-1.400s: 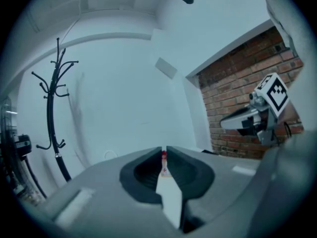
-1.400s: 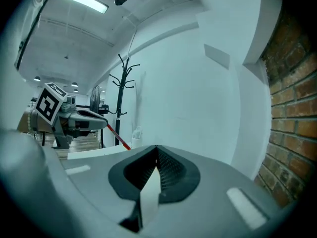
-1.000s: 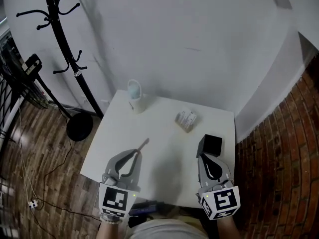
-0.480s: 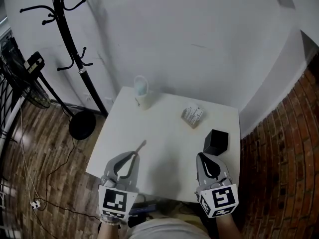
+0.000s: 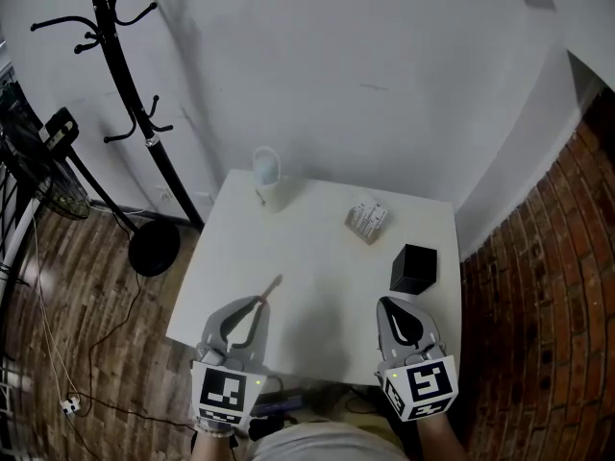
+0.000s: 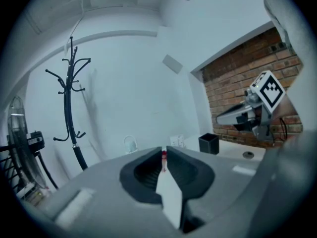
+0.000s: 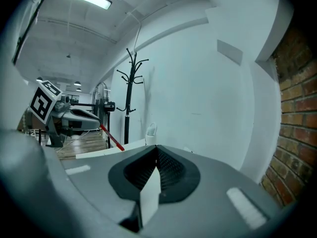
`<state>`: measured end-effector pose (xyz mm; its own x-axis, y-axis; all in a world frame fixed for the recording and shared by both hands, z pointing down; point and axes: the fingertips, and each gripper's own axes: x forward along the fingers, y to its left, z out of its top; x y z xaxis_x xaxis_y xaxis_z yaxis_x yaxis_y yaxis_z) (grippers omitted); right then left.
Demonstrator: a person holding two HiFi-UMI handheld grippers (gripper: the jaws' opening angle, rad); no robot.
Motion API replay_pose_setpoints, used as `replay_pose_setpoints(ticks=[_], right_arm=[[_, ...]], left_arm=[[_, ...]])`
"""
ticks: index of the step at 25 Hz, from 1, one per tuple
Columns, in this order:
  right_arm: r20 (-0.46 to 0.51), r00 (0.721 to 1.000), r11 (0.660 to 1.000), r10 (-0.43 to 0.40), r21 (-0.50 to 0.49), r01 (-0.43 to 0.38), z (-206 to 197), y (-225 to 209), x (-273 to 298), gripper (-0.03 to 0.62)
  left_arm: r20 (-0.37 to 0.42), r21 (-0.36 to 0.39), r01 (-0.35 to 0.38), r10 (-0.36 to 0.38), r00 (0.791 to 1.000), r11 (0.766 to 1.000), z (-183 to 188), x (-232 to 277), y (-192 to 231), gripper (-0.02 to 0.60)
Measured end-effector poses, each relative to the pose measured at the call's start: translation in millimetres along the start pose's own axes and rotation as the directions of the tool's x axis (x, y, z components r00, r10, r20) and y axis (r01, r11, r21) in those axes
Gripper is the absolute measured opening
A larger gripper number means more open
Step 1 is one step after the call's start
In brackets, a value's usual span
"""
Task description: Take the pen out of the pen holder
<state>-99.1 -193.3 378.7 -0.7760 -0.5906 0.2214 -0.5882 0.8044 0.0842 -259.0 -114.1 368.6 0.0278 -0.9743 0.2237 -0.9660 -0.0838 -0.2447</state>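
Observation:
The black square pen holder [image 5: 413, 268] stands on the white table [image 5: 317, 248] near its right edge and also shows in the left gripper view [image 6: 209, 144]. A thin reddish pen [image 5: 270, 289] is clamped in my left gripper [image 5: 261, 302] at the table's near left, sticking out forward past the tips. Its red end [image 6: 163, 158] shows between the closed tips of the left gripper [image 6: 164, 150], and the right gripper view shows the pen [image 7: 113, 137] slanting. My right gripper [image 5: 387, 303] is shut and empty, just short of the holder. Its tips [image 7: 157, 147] meet.
A white cup-like object [image 5: 267, 179] stands at the table's far left corner, a small packet [image 5: 367, 217] further right. A black coat stand [image 5: 125, 94] and a fan [image 5: 43, 157] stand left of the table. Brick surface [image 5: 538, 286] runs along the right.
Both grippers have drawn back a little toward the table's near edge. The right gripper's tips, close to the pen holder before, now sit apart from it. The pen stays in the left gripper.

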Motion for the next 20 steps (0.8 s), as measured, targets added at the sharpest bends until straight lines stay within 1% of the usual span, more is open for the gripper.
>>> replay_pose_setpoints(ticks=[4, 8, 12, 20], right_arm=[[0.002, 1.0, 1.0, -0.008, -0.009, 0.008, 1.4, 1.5, -3.2, 0.005], [0.006, 1.0, 1.0, -0.011, -0.018, 0.012, 2.7, 3.4, -5.5, 0.003], [0.007, 1.0, 1.0, -0.019, -0.022, 0.019, 4.8, 3.8, -7.7, 0.003], [0.015, 0.999, 0.999, -0.033, -0.022, 0.034, 6.0, 1.5, -11.0, 0.005]], left_arm=[[0.0, -0.02, 0.006, -0.006, 1.0, 1.0, 0.0, -1.1, -1.3, 0.021], [0.006, -0.018, 0.015, -0.015, 1.0, 1.0, 0.5, -1.5, -2.4, 0.021], [0.015, 0.005, 0.025, -0.025, 1.0, 1.0, 2.2, -1.0, -2.6, 0.021], [0.012, 0.014, 0.043, -0.043, 0.999, 0.999, 2.1, 1.4, -6.1, 0.021]])
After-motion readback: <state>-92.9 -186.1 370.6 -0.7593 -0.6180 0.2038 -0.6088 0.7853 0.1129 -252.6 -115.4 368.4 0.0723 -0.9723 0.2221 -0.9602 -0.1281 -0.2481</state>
